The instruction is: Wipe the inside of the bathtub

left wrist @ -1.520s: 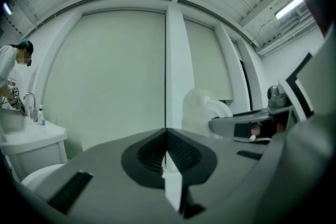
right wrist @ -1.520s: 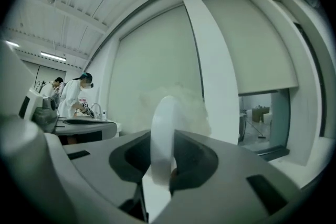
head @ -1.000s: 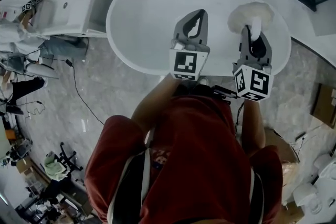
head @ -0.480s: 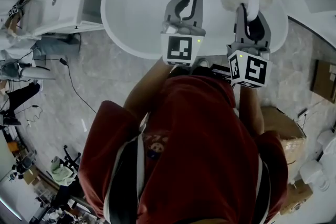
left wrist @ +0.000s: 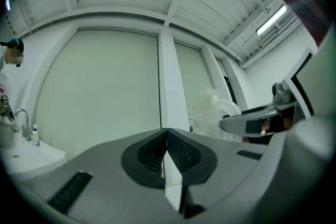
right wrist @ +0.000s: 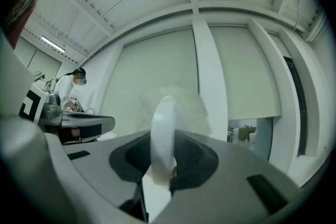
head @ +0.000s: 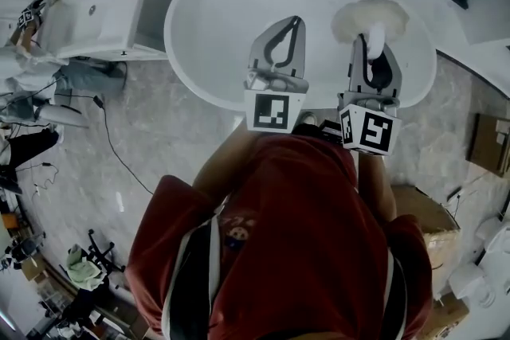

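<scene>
One white bathtub (head: pixel 215 20) on grey marbled floor (head: pixel 159 131); right tool (head: pixel 372 44) grips duster (head: pixel 362 14).

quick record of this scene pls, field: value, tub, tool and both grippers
bathtub: white, oval, with a sink to its left in the head view
left gripper: shut, empty, seen over the bathtub
right gripper: shut on the duster handle
duster: fluffy white head, seen over the bathtub's right end
duster touching bathtub: cannot tell

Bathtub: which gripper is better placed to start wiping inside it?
Right, probably. The right gripper is shut on the fluffy white duster, whose head hangs over the bathtub; the left gripper is shut on nothing.
</scene>
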`<action>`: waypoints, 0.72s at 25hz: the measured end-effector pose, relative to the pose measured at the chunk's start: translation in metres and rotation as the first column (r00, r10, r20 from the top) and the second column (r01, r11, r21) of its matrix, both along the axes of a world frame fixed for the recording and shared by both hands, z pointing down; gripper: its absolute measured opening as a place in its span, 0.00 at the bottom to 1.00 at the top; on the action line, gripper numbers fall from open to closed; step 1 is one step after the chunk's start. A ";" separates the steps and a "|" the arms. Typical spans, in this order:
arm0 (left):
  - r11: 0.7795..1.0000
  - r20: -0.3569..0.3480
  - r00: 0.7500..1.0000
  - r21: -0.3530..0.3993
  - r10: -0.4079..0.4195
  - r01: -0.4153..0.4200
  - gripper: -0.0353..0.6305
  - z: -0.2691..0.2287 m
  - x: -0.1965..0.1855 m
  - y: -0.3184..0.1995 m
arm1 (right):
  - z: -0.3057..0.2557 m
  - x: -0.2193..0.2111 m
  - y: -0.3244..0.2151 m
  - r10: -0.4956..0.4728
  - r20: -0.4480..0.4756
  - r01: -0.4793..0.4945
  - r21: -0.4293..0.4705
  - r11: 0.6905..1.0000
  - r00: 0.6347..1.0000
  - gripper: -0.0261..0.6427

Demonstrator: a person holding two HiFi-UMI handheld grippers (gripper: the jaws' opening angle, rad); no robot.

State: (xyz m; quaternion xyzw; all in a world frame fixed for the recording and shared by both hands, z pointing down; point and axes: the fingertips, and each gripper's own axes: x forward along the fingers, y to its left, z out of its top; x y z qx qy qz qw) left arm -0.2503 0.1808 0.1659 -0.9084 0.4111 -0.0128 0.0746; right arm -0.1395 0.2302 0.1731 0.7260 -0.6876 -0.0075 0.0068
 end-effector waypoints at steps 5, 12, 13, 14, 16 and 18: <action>1.000 -0.007 1.000 0.004 -0.008 0.008 0.08 -0.006 -0.005 -0.003 | 0.004 -0.003 -0.006 0.004 -0.007 -0.004 -0.005 1.000 1.000 0.17; 1.000 0.015 1.000 0.019 0.004 -0.005 0.08 -0.011 0.000 0.004 | -0.002 0.002 -0.003 0.012 -0.012 -0.012 0.014 1.000 1.000 0.17; 1.000 0.007 1.000 0.014 0.003 -0.003 0.08 -0.011 0.000 0.005 | -0.002 0.002 -0.003 0.013 -0.012 -0.013 0.015 1.000 1.000 0.17; 1.000 -0.009 1.000 0.005 -0.001 0.001 0.08 -0.011 0.000 0.006 | -0.001 0.002 -0.002 0.014 -0.013 -0.014 0.015 1.000 1.000 0.17; 1.000 -0.040 0.999 -0.011 -0.009 0.009 0.08 -0.012 0.000 0.006 | -0.001 0.002 -0.002 0.014 -0.016 -0.013 0.014 1.000 1.000 0.17; 1.000 -0.048 0.999 -0.014 -0.012 0.011 0.08 -0.013 0.000 0.005 | -0.002 0.003 -0.003 0.013 -0.017 -0.013 0.015 1.000 1.000 0.17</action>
